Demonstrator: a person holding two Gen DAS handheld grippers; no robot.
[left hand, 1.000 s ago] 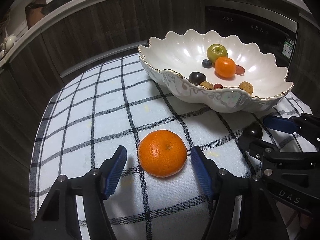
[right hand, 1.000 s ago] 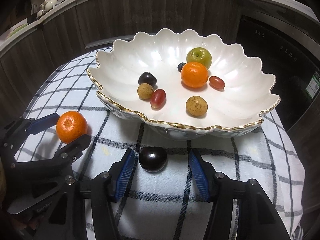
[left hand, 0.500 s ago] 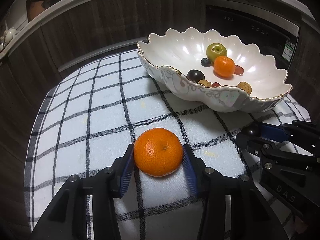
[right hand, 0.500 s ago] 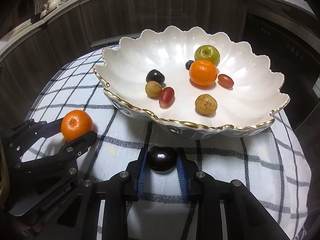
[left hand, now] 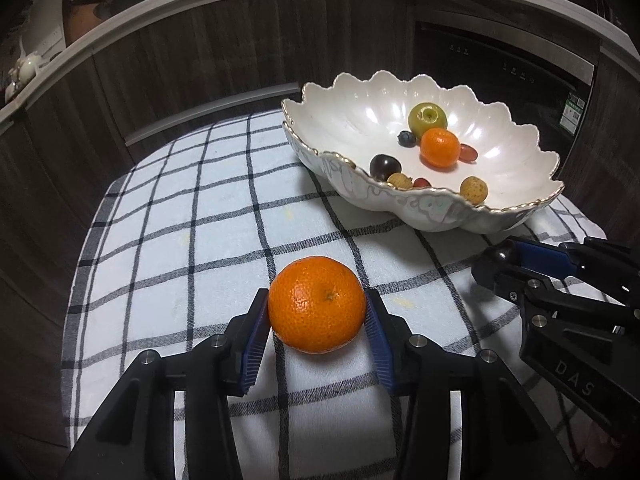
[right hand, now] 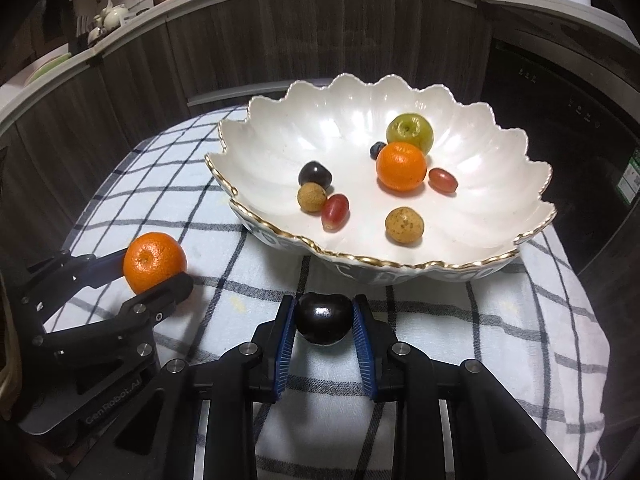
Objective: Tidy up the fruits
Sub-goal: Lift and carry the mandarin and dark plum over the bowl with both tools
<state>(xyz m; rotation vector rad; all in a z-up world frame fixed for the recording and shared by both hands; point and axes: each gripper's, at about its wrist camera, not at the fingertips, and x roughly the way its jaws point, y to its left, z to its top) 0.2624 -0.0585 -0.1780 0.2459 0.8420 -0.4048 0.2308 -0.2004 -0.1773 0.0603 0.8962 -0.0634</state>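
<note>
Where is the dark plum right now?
In the right wrist view the dark plum sits low and central, pinched between the right gripper's blue fingers on the checked cloth, just in front of the white bowl's near rim.

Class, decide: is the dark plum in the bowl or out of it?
Out. The dark plum sits on the checked cloth before the bowl, clamped between the right gripper pads.

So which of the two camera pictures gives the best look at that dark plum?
The right wrist view: the dark plum sits centred and close, pinched between the right gripper pads. In the left wrist view only a sliver of it peeks out beside that gripper's finger.
</note>
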